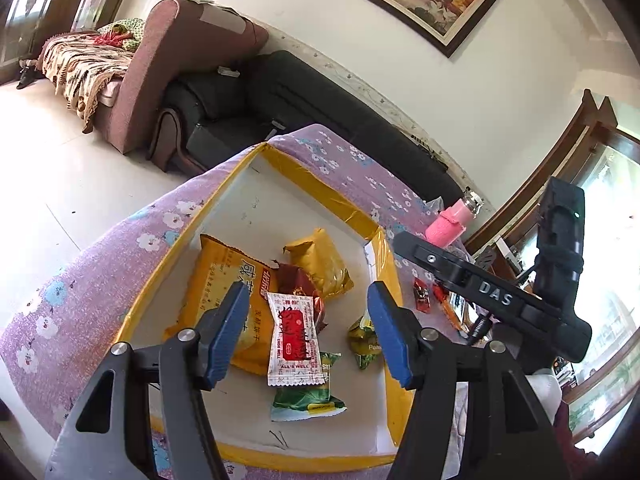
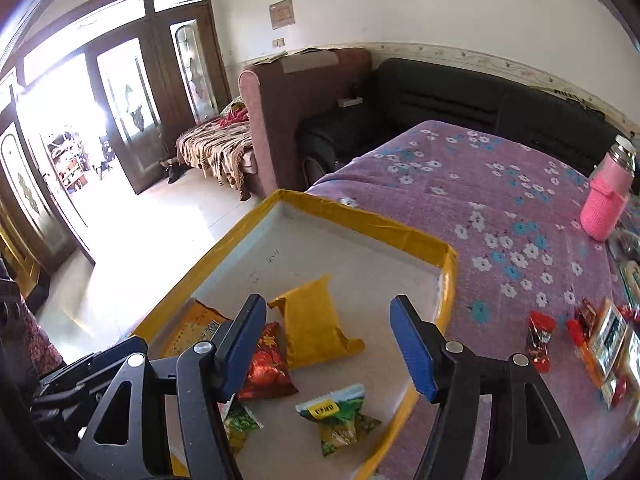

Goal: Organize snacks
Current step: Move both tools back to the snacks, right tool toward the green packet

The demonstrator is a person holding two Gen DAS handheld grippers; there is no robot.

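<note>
Purple cloth (image 2: pixel 500 208), tray (image 2: pixel 360 216): both grippers (image 1: pixel 306 320) (image 2: pixel 328 344) wide, empty; white sachet (image 1: pixel 294 340) left view only.

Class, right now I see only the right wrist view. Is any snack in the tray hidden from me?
Observer: Yes. A white and red sachet lies on top of other packets in the tray.
Operator: What does it cover?
Observer: Its near end overlaps a green packet.
Operator: And the left gripper?
Observer: The left gripper points at that sachet, jaws open, with nothing held.
</note>
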